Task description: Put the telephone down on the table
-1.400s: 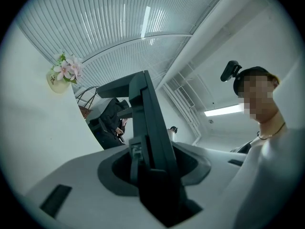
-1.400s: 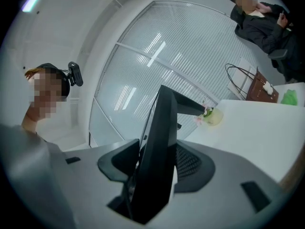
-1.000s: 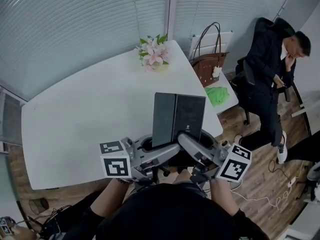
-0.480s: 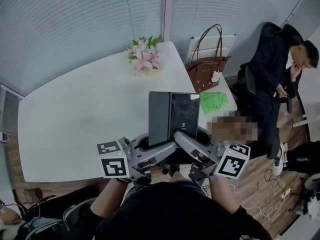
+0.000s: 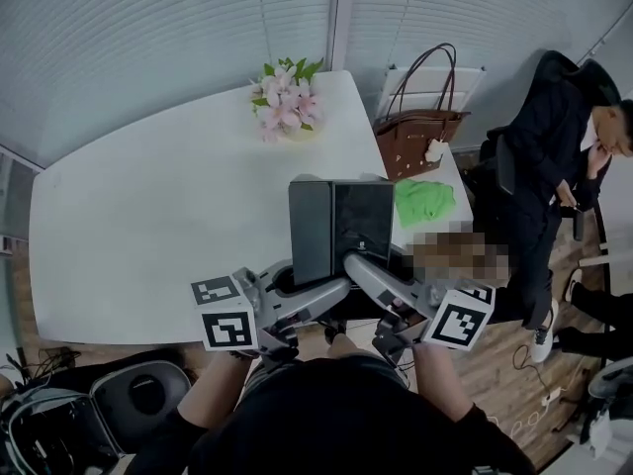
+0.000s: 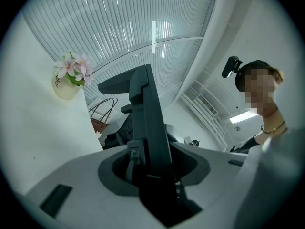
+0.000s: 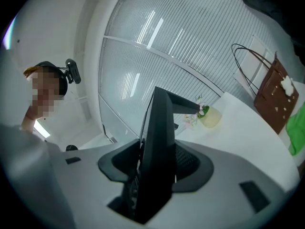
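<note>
Left claw (image 6: 150, 168), right claw (image 7: 152, 168) clamp telephone (image 5: 341, 228); flowers (image 5: 282, 102) beyond.

Black slab-like telephone (image 5: 341, 228), aloft

The person wears a black top (image 5: 336, 414) with black sleeves (image 5: 173, 433), seen on the near side of the worktop (image 5: 148, 216). A small black camera (image 6: 232, 67) sits on a dark band over the head. The left gripper (image 5: 321, 293) and right gripper (image 5: 368, 270) are smooth, rounded, pale grey shells with dark grey oval recesses around the jaws and small dark rectangular insets. Each carries a white cube with black square markers: the left cube (image 5: 229, 315) at the worktop's near edge, the right cube (image 5: 460, 317) just off its corner.
</note>
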### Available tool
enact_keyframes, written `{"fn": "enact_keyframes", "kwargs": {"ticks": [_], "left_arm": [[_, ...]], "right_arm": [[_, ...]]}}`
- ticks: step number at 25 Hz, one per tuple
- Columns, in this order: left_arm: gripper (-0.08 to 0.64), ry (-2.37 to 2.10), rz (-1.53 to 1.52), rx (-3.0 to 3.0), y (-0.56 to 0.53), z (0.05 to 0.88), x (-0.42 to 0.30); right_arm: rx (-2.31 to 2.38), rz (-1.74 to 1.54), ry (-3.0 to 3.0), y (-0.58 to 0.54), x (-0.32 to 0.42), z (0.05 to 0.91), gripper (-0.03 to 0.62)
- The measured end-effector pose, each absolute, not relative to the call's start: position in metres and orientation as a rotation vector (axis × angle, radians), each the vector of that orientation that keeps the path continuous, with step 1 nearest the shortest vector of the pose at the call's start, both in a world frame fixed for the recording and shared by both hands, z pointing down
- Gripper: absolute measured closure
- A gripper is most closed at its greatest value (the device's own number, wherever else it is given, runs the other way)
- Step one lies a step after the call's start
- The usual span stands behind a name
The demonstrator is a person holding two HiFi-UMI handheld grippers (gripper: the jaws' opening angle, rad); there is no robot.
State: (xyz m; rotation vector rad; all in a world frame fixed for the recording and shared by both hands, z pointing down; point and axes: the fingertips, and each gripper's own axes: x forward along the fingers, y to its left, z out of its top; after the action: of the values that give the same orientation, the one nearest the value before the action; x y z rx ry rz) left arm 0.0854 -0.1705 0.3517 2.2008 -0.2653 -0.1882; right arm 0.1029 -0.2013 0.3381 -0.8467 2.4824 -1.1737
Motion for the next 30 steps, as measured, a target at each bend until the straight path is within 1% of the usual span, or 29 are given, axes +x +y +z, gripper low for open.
{"fn": "enact_keyframes", "kwargs": {"ticks": [30], "left_arm": [[0.360, -0.389, -0.157, 2.074, -0.218, 0.425, 0.087]], "right_arm": [[-0.762, -1.389, 2.466, -0.251, 0.101, 0.416, 0.391]]}}
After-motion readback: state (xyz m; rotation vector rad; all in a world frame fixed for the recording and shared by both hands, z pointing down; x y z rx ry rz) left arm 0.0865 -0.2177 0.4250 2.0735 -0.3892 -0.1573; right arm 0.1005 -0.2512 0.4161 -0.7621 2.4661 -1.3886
